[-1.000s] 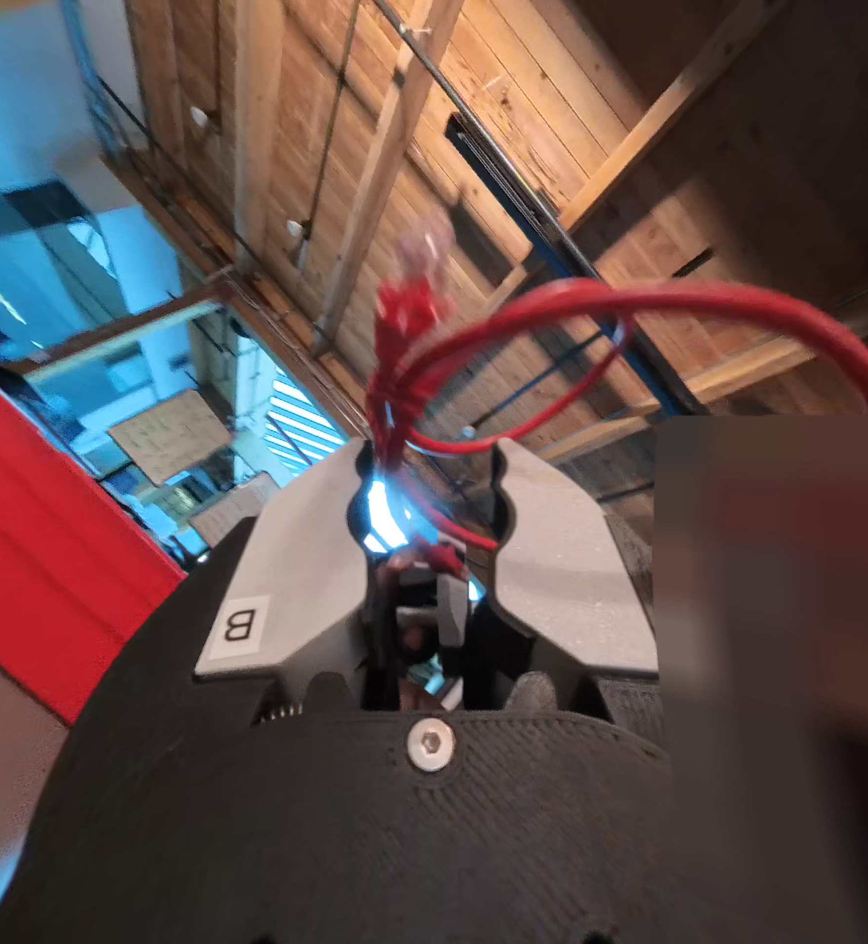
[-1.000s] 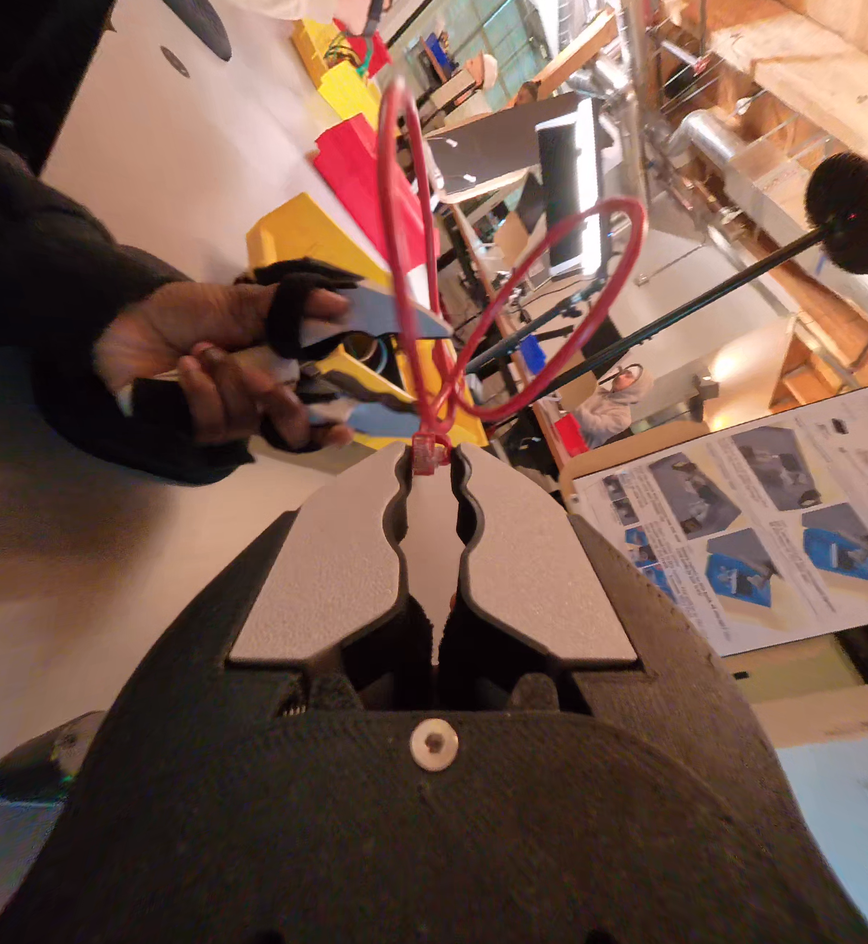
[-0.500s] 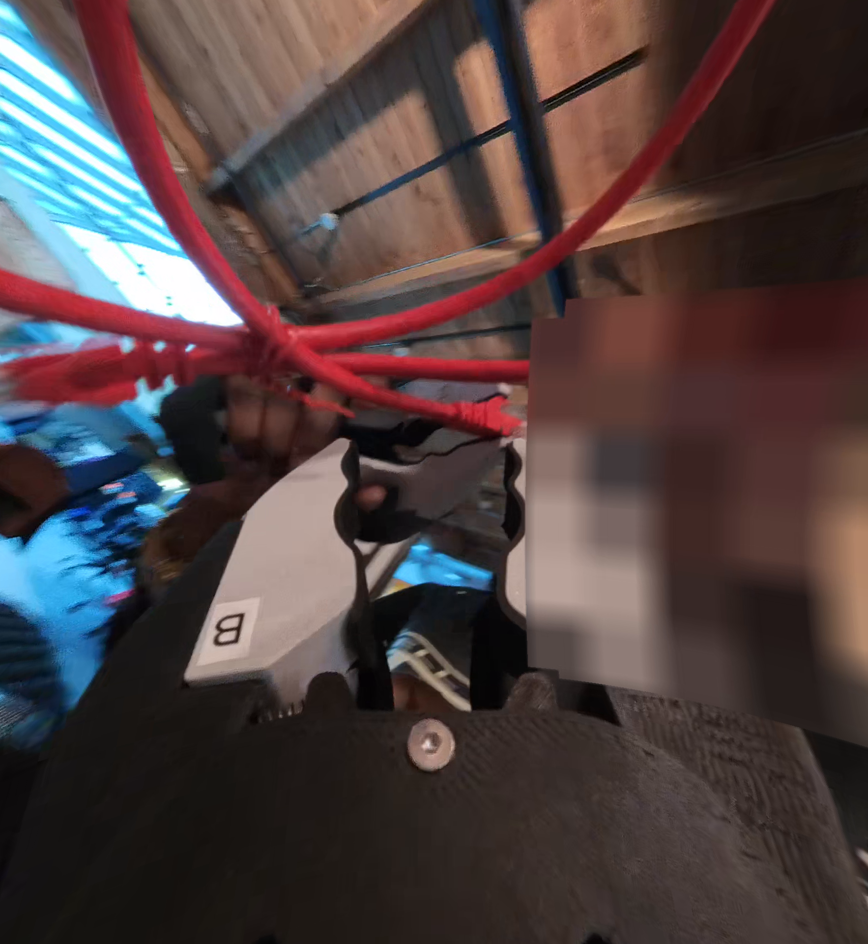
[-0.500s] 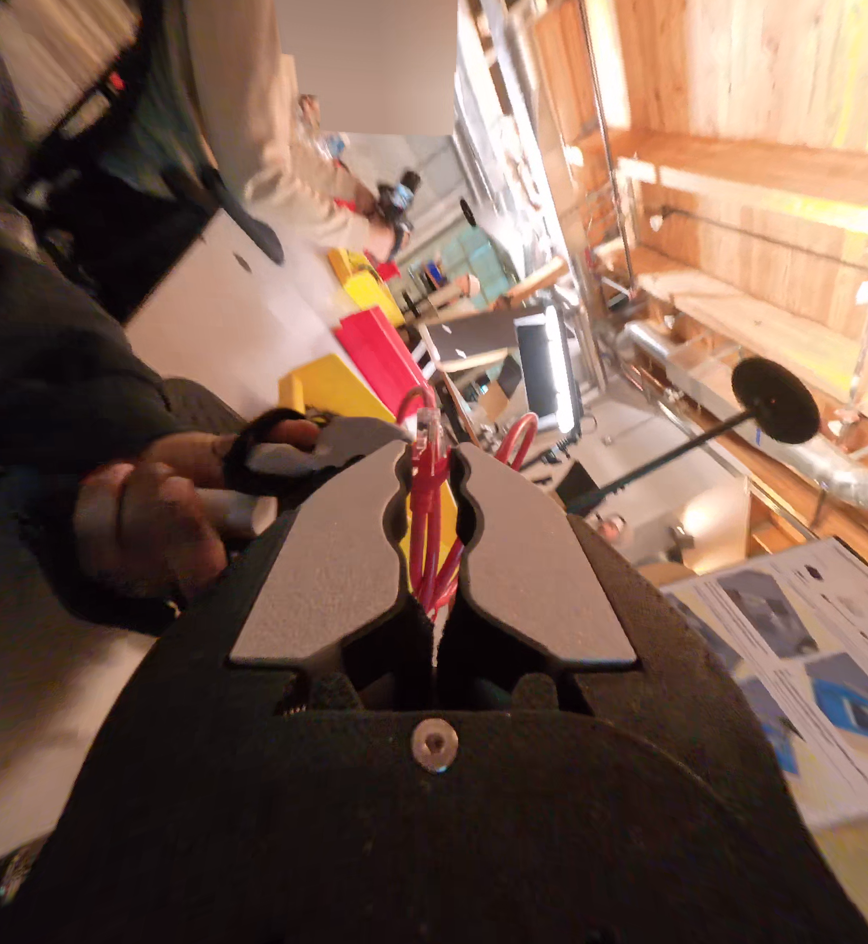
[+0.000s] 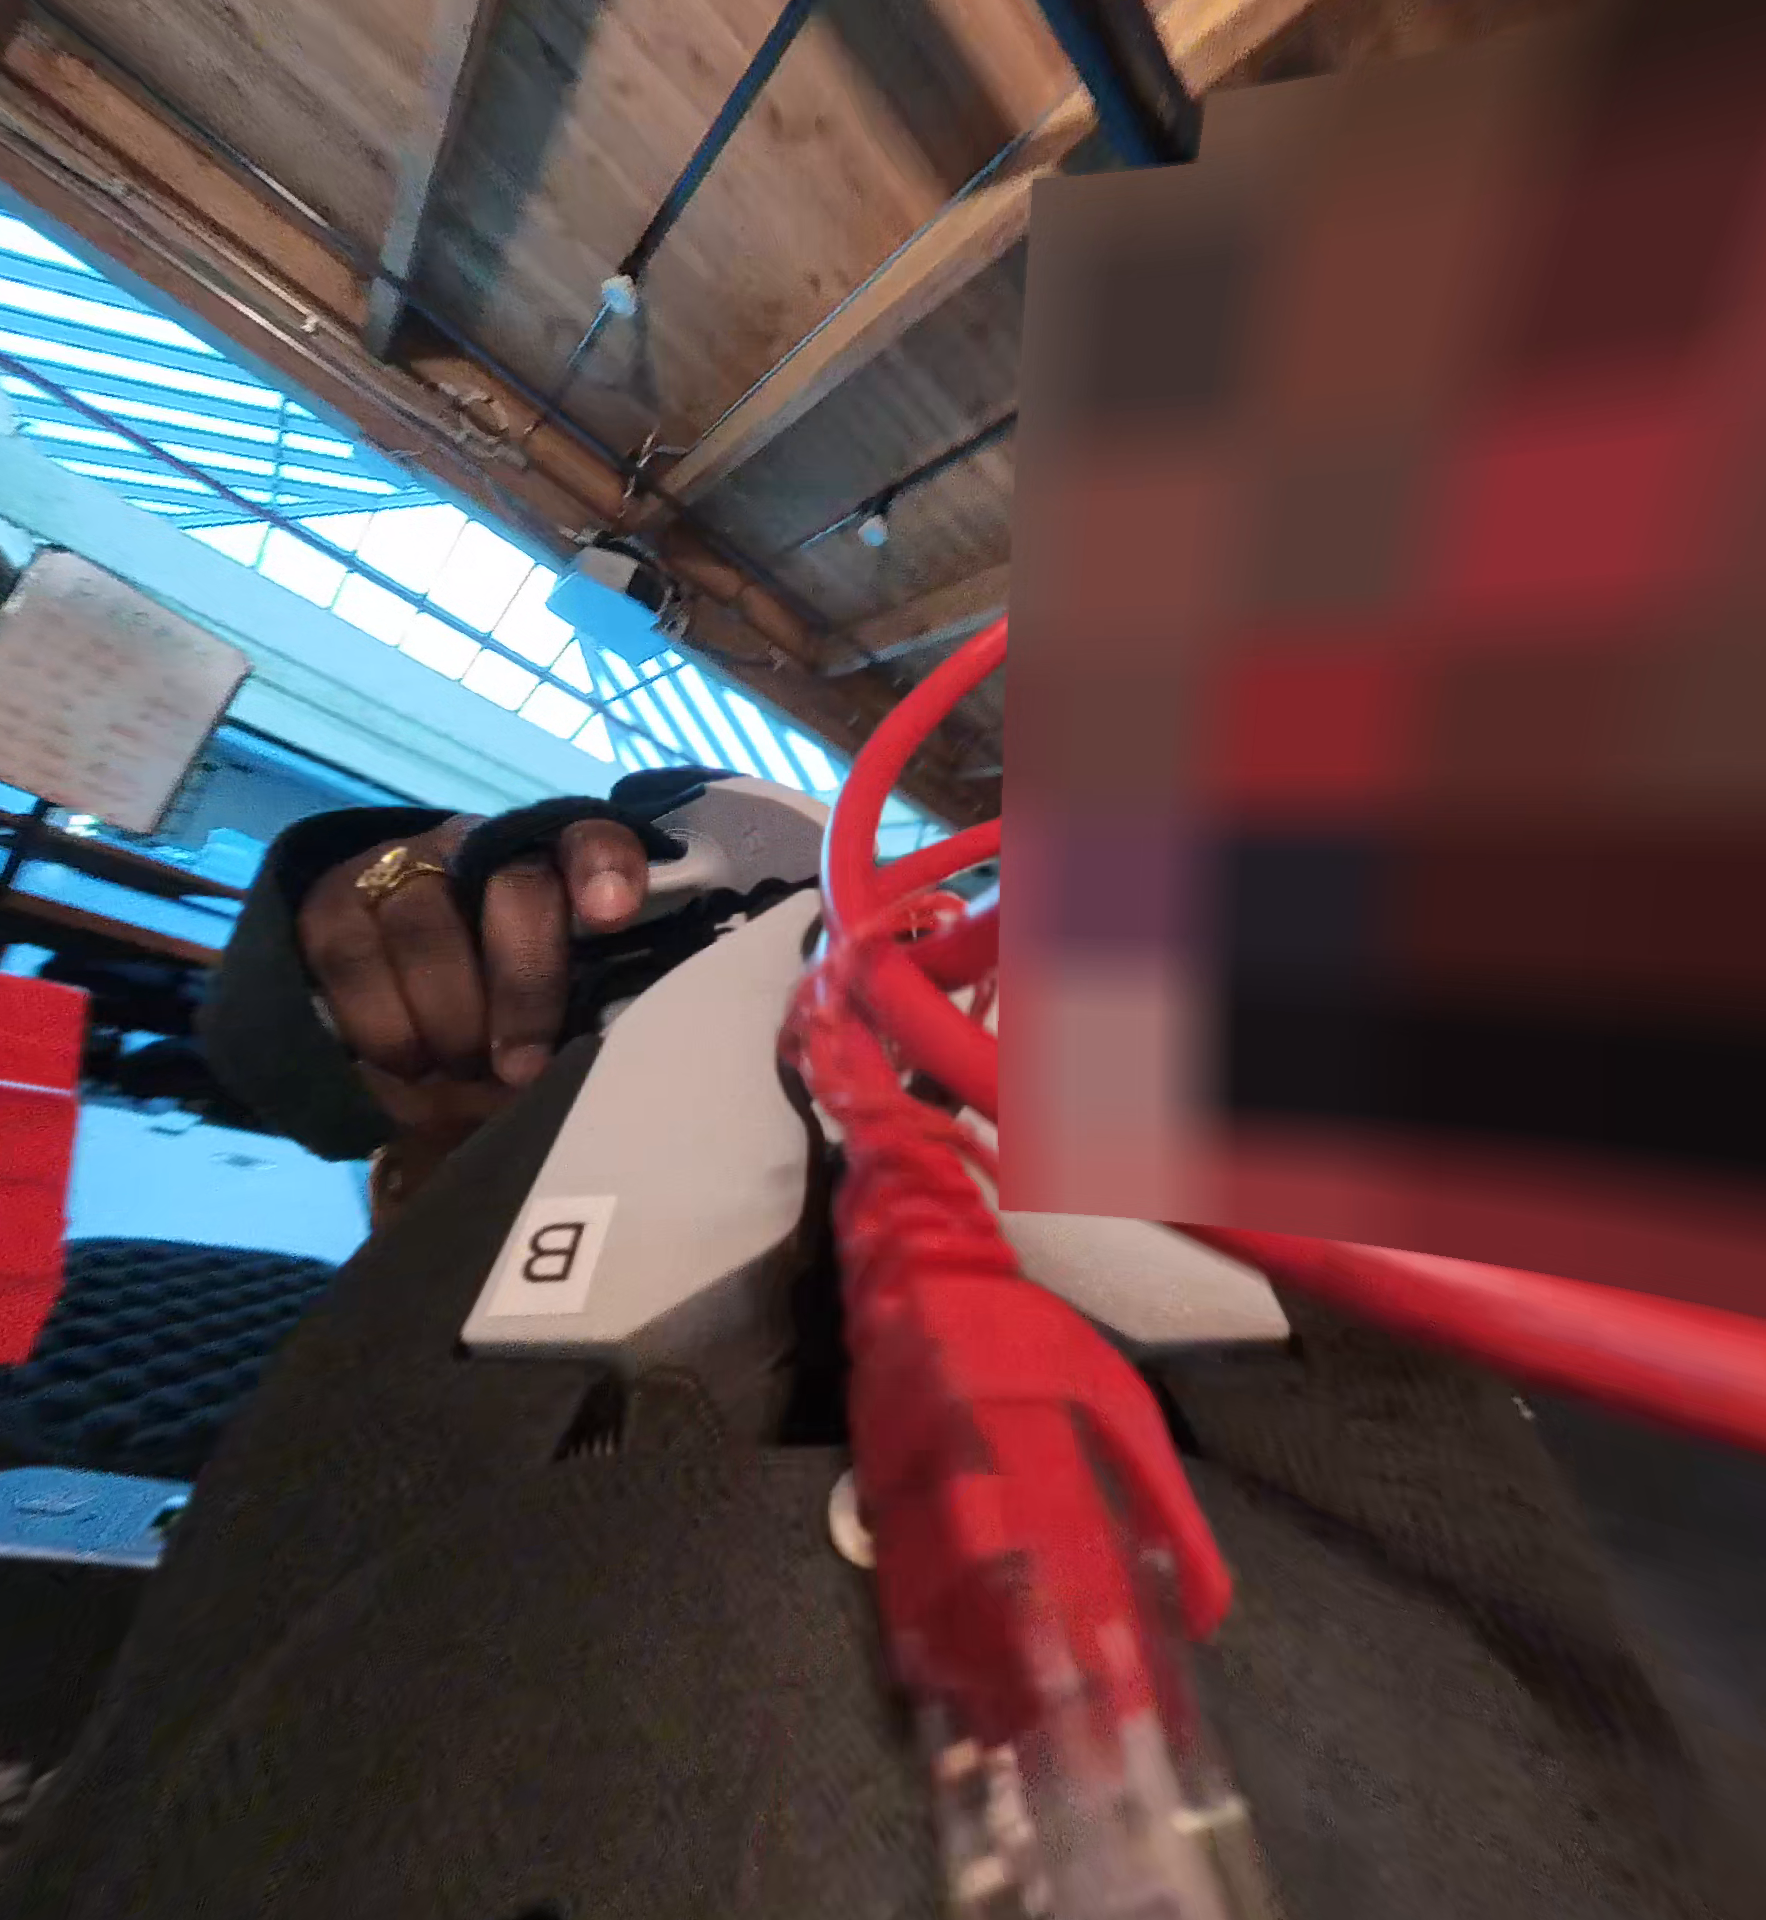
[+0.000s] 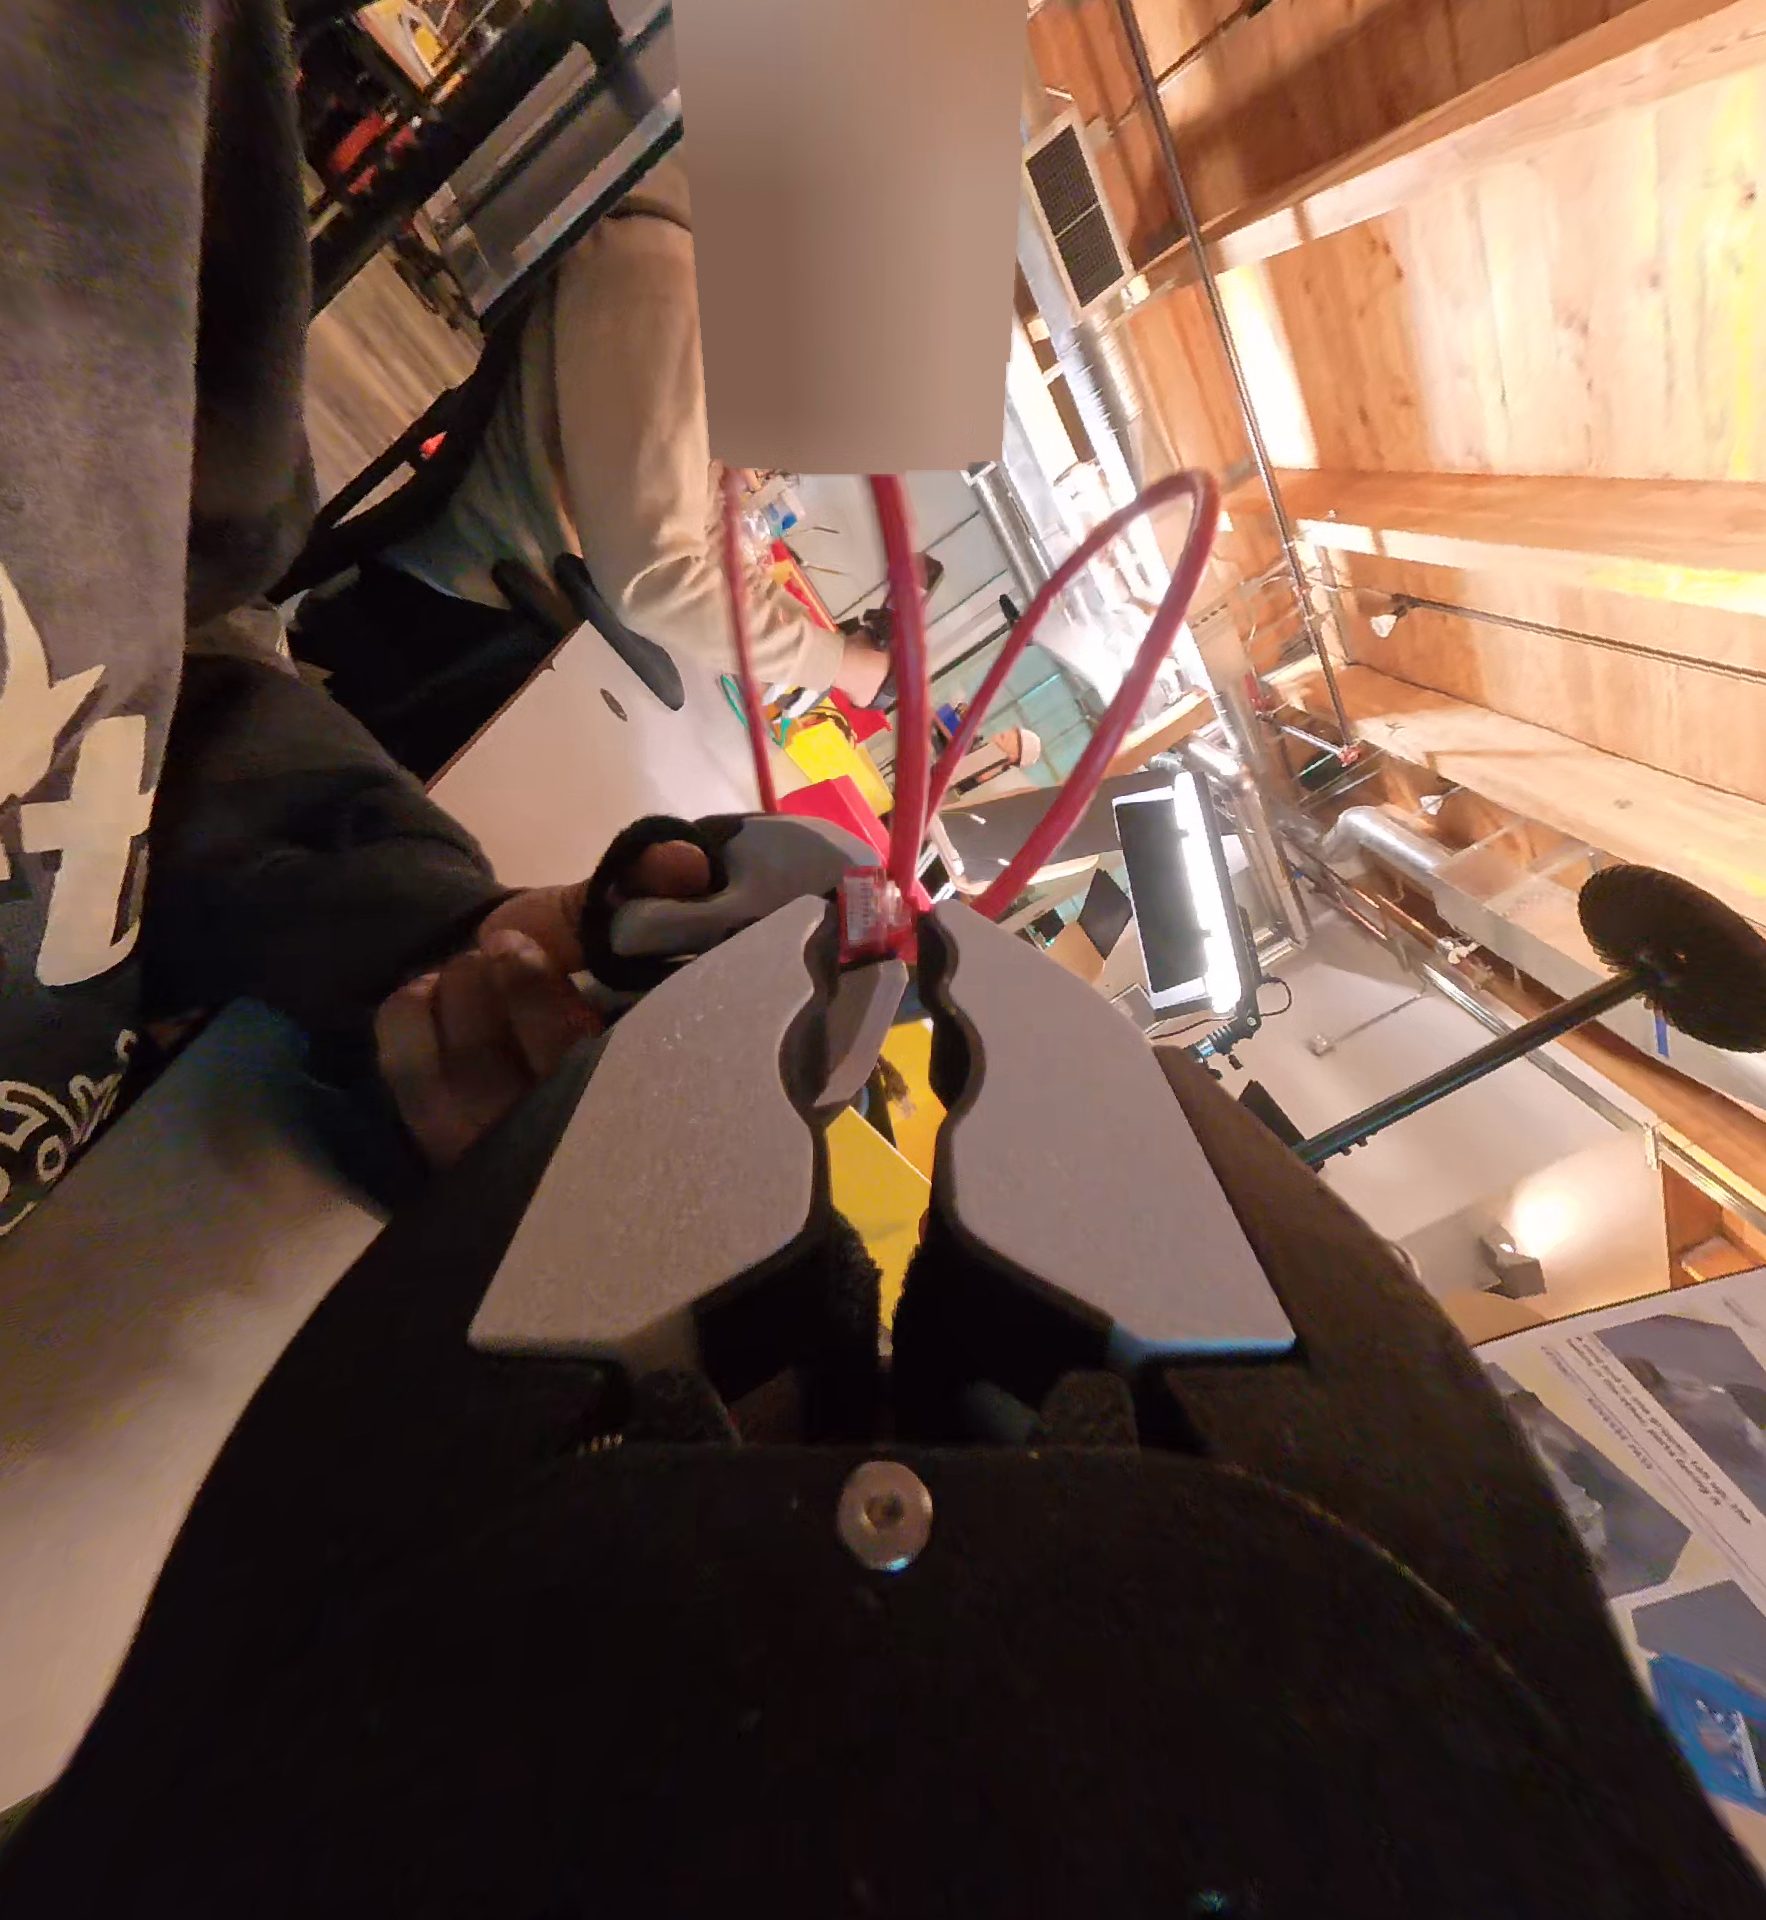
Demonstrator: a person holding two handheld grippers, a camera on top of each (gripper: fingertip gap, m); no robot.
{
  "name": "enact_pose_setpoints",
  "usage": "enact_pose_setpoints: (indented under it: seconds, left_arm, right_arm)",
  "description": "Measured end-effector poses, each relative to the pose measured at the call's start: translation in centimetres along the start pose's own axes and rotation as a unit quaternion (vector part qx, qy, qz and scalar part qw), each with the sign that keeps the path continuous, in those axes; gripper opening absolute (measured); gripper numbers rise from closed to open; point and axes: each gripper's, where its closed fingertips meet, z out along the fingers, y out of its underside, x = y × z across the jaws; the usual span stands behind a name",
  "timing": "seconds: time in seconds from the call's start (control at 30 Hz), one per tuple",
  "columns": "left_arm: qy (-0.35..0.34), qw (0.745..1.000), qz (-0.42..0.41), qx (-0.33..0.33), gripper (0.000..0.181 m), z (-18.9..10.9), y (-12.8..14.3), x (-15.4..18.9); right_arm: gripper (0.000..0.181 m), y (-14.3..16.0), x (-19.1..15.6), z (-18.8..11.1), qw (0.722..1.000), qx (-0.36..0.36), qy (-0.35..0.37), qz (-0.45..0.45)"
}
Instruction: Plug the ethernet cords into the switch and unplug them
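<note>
Cord (image 6: 905, 727) loops up, its plug (image 6: 866, 914) pinched at the right gripper's (image 6: 874, 930) tips. Left gripper (image 5: 858, 997) has cord between its fingers; whether it clamps, I cannot tell.

Cold blue daylight floods the left wrist view from a skylight (image 5: 359, 540) at upper left, which is blown out to near white, while the wooden ceiling (image 5: 650, 208) beside it stays dull and shadowed. The red ethernet plug (image 5: 1055, 1621) sits so close to the lens that it is soft and smeared. In the right wrist view warm yellow light washes the timber beams (image 6: 1544, 343), and a lit panel (image 6: 1185, 914) glares white. The black tool body (image 6: 858, 1662) is underexposed, and straight lines bow toward the edges.
</note>
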Motion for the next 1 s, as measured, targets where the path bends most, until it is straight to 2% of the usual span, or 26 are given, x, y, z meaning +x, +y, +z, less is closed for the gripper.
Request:
enact_pose_setpoints:
  seconds: [0.03, 0.17, 0.37, 0.47, 0.5, 0.57, 0.63, 0.7, 0.77, 0.83, 0.9, 1.0]
  left_arm:
    - [-0.009, 1.0, 0.017, -0.013, 0.015, 0.0, 0.1, 0.0]
    - [-0.039, 0.995, 0.065, -0.06, 0.014, -0.1, 0.8, 0.0]
    - [-0.077, 0.987, 0.114, -0.085, 0.013, -0.6, 1.0, -0.8]
    - [-0.108, 0.977, 0.173, -0.061, 0.013, -1.1, -0.1, -1.1]
    - [-0.111, 0.975, 0.188, -0.044, 0.012, -1.4, -0.8, -0.9]
    - [-0.119, 0.968, 0.222, -0.014, 0.013, -1.9, -2.1, -0.4]
    - [-0.127, 0.959, 0.253, 0.01, 0.014, -2.5, -3.2, 0.1]
    - [-0.126, 0.954, 0.268, 0.035, 0.013, -2.9, -4.1, 0.6]
    - [-0.124, 0.952, 0.275, 0.056, 0.014, -3.2, -4.7, 0.9]
    - [-0.124, 0.951, 0.278, 0.062, 0.014, -3.3, -4.7, 0.9]
    - [-0.126, 0.95, 0.278, 0.06, 0.014, -3.2, -4.6, 0.7]
    - [-0.129, 0.95, 0.28, 0.048, 0.013, -3.0, -4.1, 0.3]
  right_arm:
    - [0.013, 0.0, -0.1, -0.1, 1.0, -0.002, -0.004, -0.004]
    - [0.013, 0.0, -0.6, -0.4, 1.0, -0.009, -0.026, -0.006]
    - [0.014, 1.0, -0.6, -0.6, 0.998, -0.051, -0.025, -0.024]
    - [0.013, 2.2, 0.1, -1.0, 0.992, -0.11, -0.014, 0.054]
    - [0.026, 2.5, 0.3, -1.4, 0.988, -0.121, -0.016, 0.097]
    - [0.048, 3.7, 0.6, -2.8, 0.967, -0.154, -0.014, 0.203]
    - [0.079, 5.4, -0.2, -4.5, 0.932, -0.194, -0.019, 0.307]
    - [0.115, 7.7, -2.4, -6.2, 0.89, -0.248, -0.021, 0.381]
    - [0.132, 10.2, -5.3, -8.0, 0.852, -0.314, -0.016, 0.418]
    - [0.139, 12.0, -8.4, -9.3, 0.817, -0.361, -0.018, 0.45]
    - [0.14, 13.2, -10.0, -10.1, 0.793, -0.398, -0.011, 0.46]
    - [0.124, 13.1, -9.2, -9.7, 0.798, -0.4, 0.007, 0.45]
